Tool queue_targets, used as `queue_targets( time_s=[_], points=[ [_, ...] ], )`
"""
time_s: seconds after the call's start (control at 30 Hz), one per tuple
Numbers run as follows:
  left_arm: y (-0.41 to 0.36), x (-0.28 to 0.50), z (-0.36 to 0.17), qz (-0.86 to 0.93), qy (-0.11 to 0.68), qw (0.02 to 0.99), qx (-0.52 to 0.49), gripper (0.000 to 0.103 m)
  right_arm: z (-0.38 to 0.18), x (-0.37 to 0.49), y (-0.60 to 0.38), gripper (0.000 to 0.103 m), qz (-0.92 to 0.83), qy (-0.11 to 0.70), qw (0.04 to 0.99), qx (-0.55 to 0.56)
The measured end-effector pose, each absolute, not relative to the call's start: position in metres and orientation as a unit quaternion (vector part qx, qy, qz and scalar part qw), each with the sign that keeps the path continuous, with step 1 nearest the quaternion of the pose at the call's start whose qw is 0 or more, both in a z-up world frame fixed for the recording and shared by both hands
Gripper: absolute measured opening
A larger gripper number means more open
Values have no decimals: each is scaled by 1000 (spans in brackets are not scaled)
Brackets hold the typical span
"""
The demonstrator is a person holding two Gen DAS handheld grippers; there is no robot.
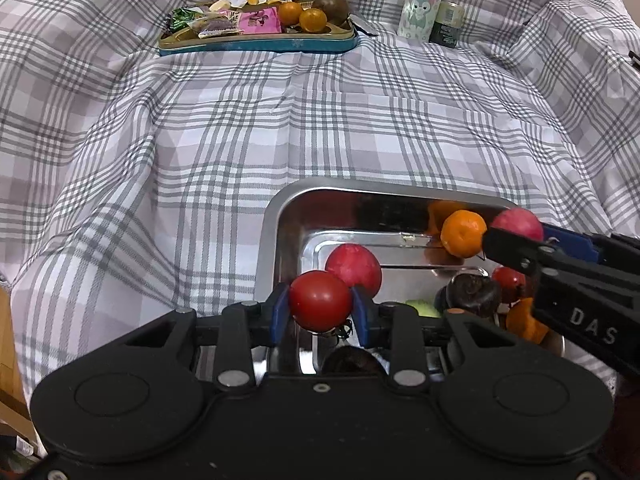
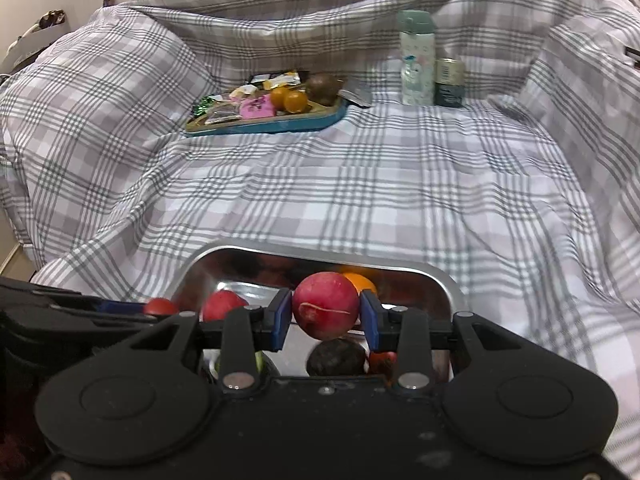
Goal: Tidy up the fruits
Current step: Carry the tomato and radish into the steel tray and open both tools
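Two views. In the left wrist view, the left tongs grip a red tomato above the steel tray on the checked cloth. In the right wrist view, the right tongs clamp a pinkish-red fruit over that tray.

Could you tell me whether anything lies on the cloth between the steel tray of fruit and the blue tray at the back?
Nothing visible does. The checked cloth between the steel tray and the blue tray is bare, only creased; the bottle stands off to the right.
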State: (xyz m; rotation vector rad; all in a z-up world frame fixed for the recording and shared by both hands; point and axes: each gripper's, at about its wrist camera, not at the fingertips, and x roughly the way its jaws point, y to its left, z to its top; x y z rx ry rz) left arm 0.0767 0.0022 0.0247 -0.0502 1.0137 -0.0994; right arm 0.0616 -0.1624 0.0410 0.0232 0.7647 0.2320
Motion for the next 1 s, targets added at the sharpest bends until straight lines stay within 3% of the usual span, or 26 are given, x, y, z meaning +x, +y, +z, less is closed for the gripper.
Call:
queue_targets(
  time_s=[1.0],
  points=[
    [5, 66, 31, -26, 470, 882, -35, 42, 35, 70, -155, 39, 124, 383, 915, 6]
  ],
)
